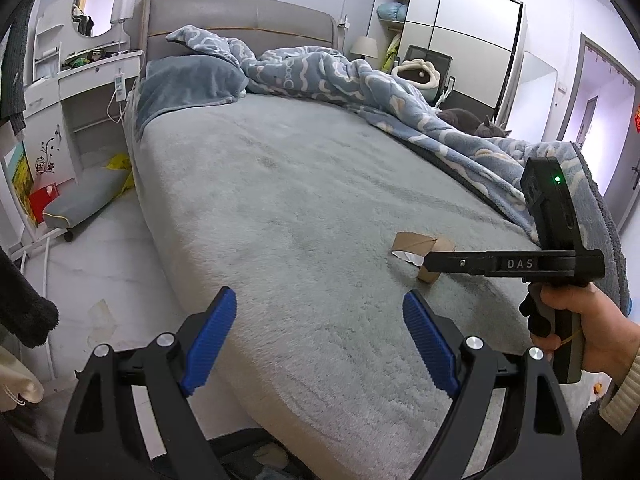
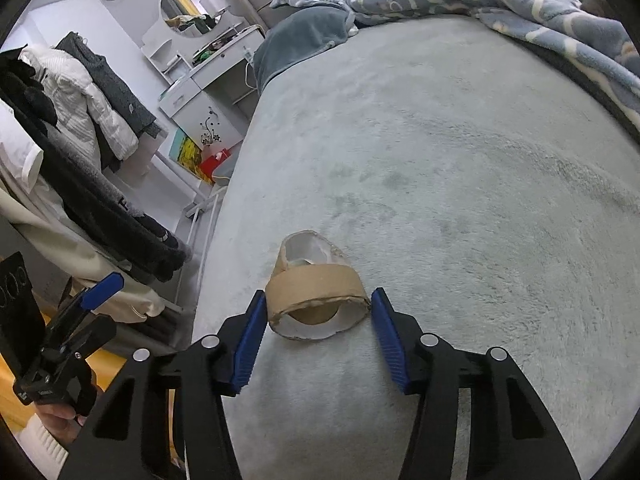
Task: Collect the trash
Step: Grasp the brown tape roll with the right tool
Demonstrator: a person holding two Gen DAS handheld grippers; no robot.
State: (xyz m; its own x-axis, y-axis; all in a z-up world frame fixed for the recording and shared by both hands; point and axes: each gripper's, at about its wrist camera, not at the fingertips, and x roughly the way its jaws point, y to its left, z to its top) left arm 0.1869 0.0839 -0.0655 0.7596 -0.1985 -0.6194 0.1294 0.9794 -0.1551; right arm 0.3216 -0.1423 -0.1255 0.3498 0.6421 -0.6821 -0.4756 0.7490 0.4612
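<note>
Right wrist view: cardboard tape roll (image 2: 318,300) is lying on the grey bed cover (image 2: 460,184), near its edge.
Roll contents: inner hollow is showing white lining, nothing else visible.
Roll axis: bore is pointing toward the camera, flattened oval.
Right gripper (image 2: 319,338): fingers are spreading open, flanking the roll, not touching.
Left gripper (image 1: 318,344): fingers are gaping wide, holding nothing, over the bed edge.

Bedroom, pale walls, white tiled floor (image 1: 116,264). Bed (image 1: 304,184) with grey plush cover and grey padded headboard (image 1: 240,20); blue patterned blanket (image 1: 360,76) bunched along far side. White dressing table (image 1: 80,92) with round mirror (image 1: 102,0) (left of headboard). Tall wardrobe (image 1: 460,36) beyond; doorway (image 1: 604,120) at right.
</note>
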